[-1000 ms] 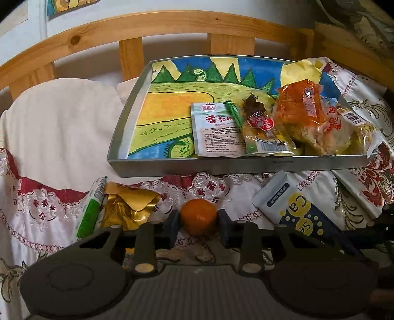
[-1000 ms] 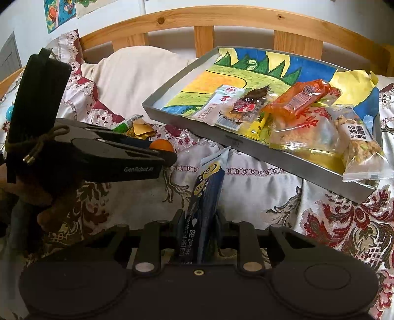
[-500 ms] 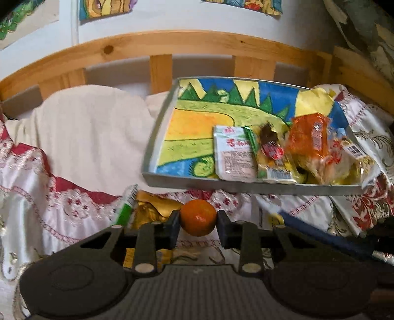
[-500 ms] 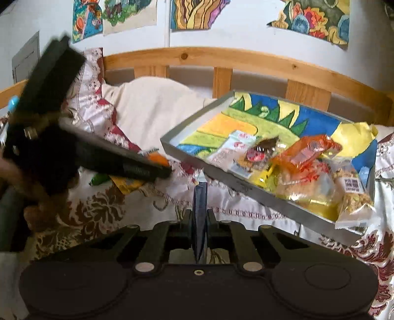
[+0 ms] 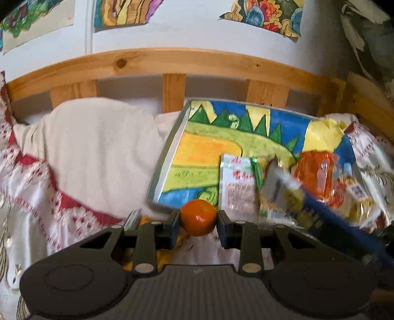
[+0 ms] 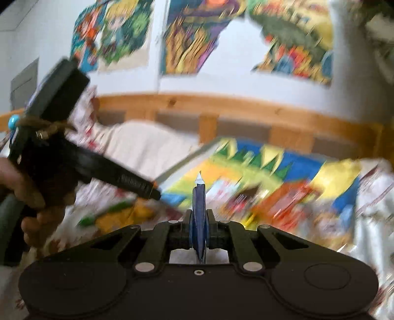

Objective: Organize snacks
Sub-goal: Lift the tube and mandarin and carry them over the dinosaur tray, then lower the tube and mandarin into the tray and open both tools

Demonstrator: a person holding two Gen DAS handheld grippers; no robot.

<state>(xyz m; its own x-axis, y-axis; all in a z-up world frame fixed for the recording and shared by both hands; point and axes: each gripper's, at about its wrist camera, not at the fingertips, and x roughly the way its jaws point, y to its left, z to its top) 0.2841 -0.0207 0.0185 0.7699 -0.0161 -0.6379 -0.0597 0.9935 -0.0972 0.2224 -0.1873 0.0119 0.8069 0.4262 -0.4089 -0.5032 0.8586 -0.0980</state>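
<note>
The left gripper [image 5: 198,217] is clamped on an orange [image 5: 198,217], one finger pressed to each side of the fruit. The orange sits in front of the near-left corner of the tray [image 5: 162,169], seen against its front rim. The right gripper [image 6: 199,227] is closed on a blue packet [image 6: 199,216], which stands on edge between the fingers with its silver tip pointing up and forward. In the left wrist view the same packet [image 5: 317,209] crosses the lower right of the frame at a slant, its silver end over the snacks in the tray. The tray is metal with a painted paper liner in blue, green and yellow. It rests on a patterned cloth [image 5: 37,192] in front of a wooden rail [image 5: 172,61]. Inside the tray, toward its right half, lie a white sachet [image 5: 236,182], an orange pack [image 5: 317,172] and further clear-wrapped snacks, blurred by motion. In the right wrist view the left gripper [image 6: 147,189] extends from the left edge toward the near-left corner of the tray [image 6: 187,162], held by a hand [image 6: 34,204]. A green stick pack [image 6: 103,211] and a yellow wrapper [image 6: 133,216] lie on the cloth below it, outside the tray. Paintings [image 5: 123,12] hang on the wall above the rail.
</note>
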